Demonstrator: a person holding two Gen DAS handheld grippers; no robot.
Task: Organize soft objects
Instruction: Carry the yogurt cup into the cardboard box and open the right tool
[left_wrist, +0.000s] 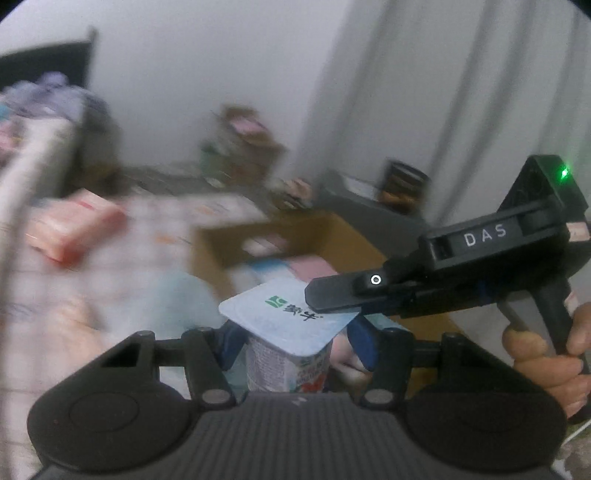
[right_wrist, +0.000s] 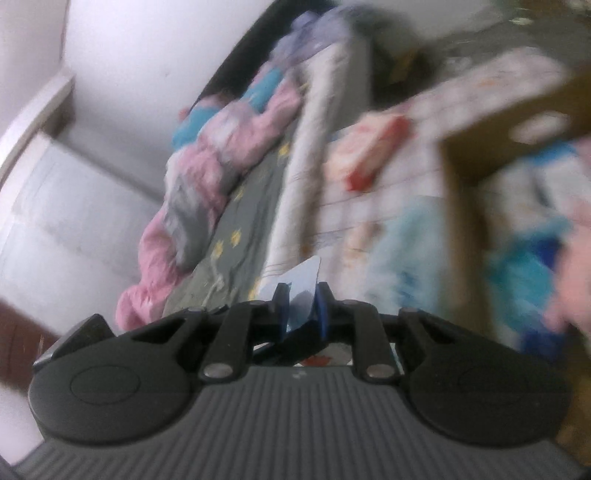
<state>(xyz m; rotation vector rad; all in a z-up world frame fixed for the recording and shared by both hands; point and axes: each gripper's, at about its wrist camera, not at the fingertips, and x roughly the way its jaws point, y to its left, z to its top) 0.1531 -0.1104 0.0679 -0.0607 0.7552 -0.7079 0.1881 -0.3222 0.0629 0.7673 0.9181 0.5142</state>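
Blurred bedroom; pale-blue-lidded yogurt cup (left_wrist: 288, 354) between left hand-held gripper (left_wrist: 295, 343) fingers; right hand-held gripper (right_wrist: 301, 310) pinches lid.

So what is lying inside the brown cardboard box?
Inside the cardboard box, blurred packages in pink, white and blue show. The yogurt cup between the left gripper's jaws covers the box's near part, so the rest is hidden.

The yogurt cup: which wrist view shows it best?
The left wrist view. The yogurt cup sits sharp and central there, its printed lid and body visible, with the right gripper pinching the lid's edge. The right wrist view shows only a pale corner of the lid between shut jaws.
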